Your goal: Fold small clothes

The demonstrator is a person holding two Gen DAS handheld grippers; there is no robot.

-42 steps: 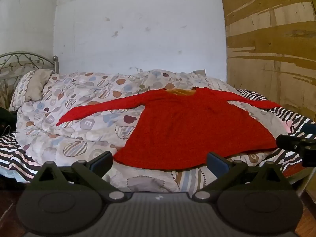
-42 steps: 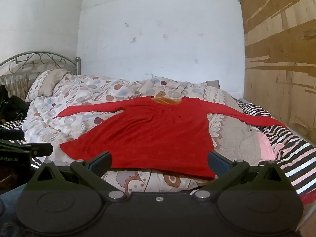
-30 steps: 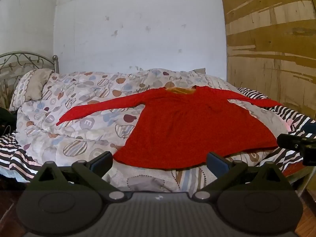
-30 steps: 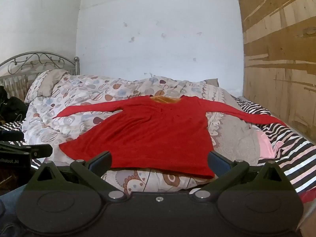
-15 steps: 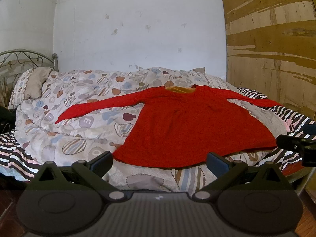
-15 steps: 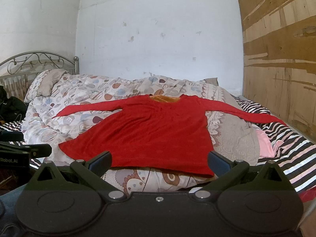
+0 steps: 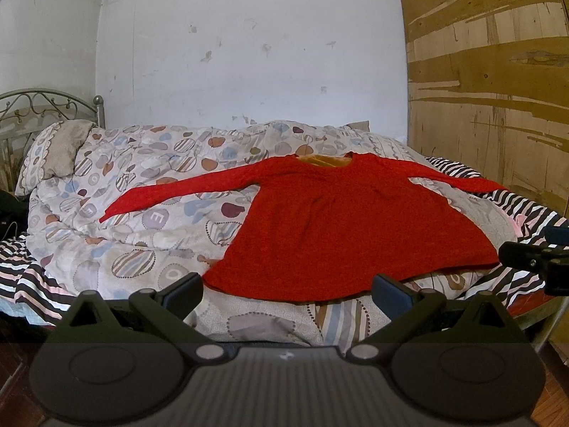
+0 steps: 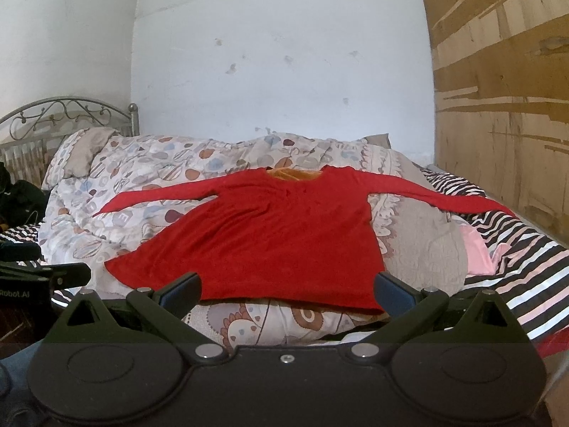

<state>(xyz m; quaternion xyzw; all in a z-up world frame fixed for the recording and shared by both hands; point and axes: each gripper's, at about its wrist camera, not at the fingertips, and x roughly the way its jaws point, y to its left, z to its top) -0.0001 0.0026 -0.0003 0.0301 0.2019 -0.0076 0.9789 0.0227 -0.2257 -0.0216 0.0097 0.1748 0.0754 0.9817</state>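
— Ahead of both grippers?
— A bed (image 7: 42, 284), spread with a patterned quilt (image 7: 149, 192) and a striped sheet (image 8: 526, 249) along the near and right-hand edges. White wall (image 7: 249, 53) beyond, wooden panelling (image 7: 498, 89) off to the right.

— And on the quilt?
— A red long-sleeved top (image 7: 341, 220), laid flat just past the fingertips, hem nearest, neckline farthest, with an orange lining at the collar. Both sleeves stretched out sideways, the left one (image 7: 177, 192) over the quilt, the right one (image 8: 444, 195) reaching onto the striped sheet.

— Anything else out there?
— A pillow (image 7: 60, 149) far ahead to the left, against a metal headboard (image 8: 67, 114). A patch of pink fabric (image 8: 476, 245) ahead to the right.

— Left gripper (image 7: 286, 290)?
— Spread wide, empty, short of the hem and not touching it.

— Right gripper (image 8: 286, 288)?
— Likewise wide apart, holding nothing, fingertips level with the hem's near edge; contact impossible to judge. Visible also from the left wrist view, at the far right.
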